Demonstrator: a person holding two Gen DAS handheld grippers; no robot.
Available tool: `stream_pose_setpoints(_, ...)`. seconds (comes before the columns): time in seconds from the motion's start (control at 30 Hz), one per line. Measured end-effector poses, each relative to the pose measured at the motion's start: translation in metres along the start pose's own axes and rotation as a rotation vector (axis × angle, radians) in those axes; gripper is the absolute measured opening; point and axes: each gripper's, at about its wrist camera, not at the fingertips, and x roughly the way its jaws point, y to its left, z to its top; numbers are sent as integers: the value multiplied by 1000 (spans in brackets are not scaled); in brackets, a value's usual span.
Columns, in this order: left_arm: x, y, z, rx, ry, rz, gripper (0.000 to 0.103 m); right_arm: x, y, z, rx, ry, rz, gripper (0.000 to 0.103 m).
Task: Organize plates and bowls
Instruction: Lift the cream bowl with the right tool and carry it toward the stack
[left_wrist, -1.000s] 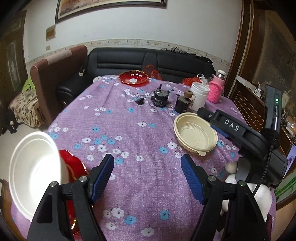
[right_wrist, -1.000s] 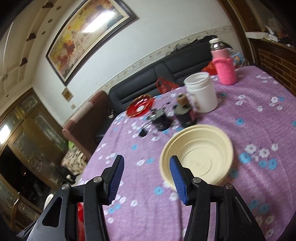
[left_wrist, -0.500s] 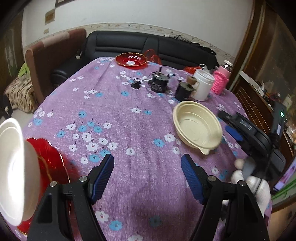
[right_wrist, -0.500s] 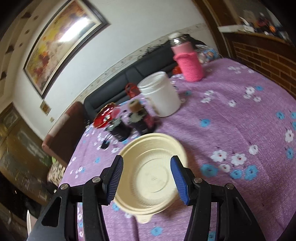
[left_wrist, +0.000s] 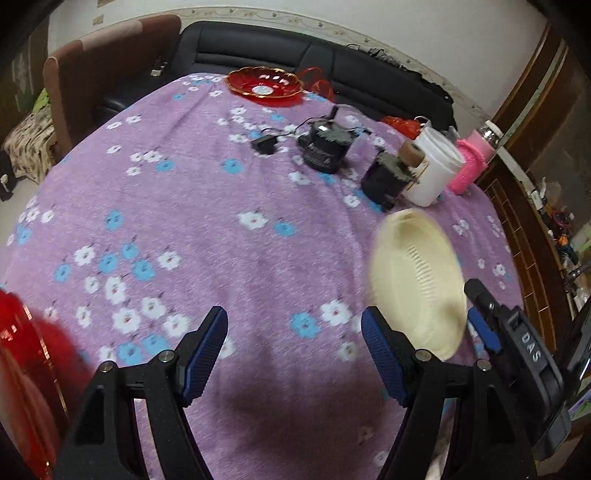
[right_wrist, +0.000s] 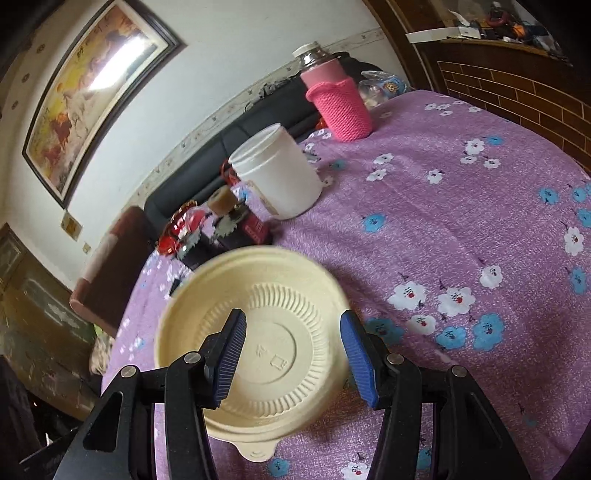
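R gripper (right_wrist: 291, 354) has been brought down over cream bowl (right_wrist: 255, 332), jaws apart, nothing gripped; pickup looks imminent. L gripper (left_wrist: 293, 350) likewise unclenched, empty.

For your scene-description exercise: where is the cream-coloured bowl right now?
The cream bowl sits on the purple flowered tablecloth, low in the right wrist view under the open right gripper, just in front of the white jar.
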Motion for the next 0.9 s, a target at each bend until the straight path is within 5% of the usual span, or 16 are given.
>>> stream_pose_setpoints(0.17,9,-14,11,12,-13,-4,74,-7,-6,5,25,-35,6,57)
stream_pose_setpoints(0.43,59,-40,24,90,46,52,74,21,-7,-4,8,98,-26,57)
stream_pose_setpoints(0.63,86,-53,28,146,85,83,73,30,-7,-9,-2,142,-46,41)
stream_pose_setpoints(0.9,97,-62,24,204,107,86,39,40,-4,-16,-16,180,-51,28)
